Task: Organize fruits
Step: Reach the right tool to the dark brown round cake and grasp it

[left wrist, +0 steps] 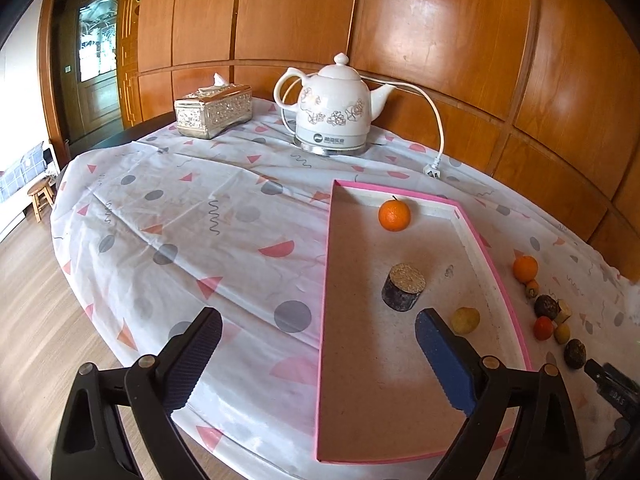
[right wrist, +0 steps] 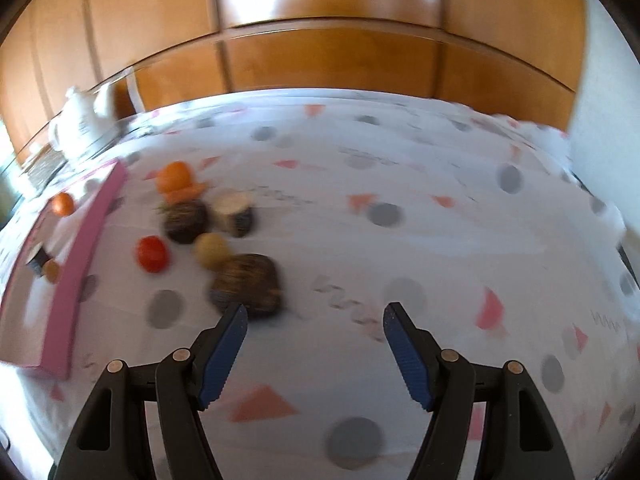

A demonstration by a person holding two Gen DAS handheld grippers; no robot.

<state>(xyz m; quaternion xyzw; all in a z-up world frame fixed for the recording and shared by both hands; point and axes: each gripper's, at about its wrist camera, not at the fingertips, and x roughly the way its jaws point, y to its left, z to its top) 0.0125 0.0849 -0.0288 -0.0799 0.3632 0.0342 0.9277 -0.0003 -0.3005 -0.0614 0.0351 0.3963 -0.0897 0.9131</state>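
Here my left gripper (left wrist: 318, 334) is spread wide with nothing in it, over the near edge of the pink tray (left wrist: 516, 312). In the tray sit an orange (left wrist: 394, 215), a dark round piece with a tan top (left wrist: 404, 286) and a small yellow fruit (left wrist: 465, 320). My right gripper (right wrist: 314, 318) is released too, empty, over the tabletop (right wrist: 400, 184). More fruit waits beside the tray: a red one (right wrist: 152, 254), a yellow one (right wrist: 212, 249) and a brown lump (right wrist: 246, 282) touching my left finger's tip.
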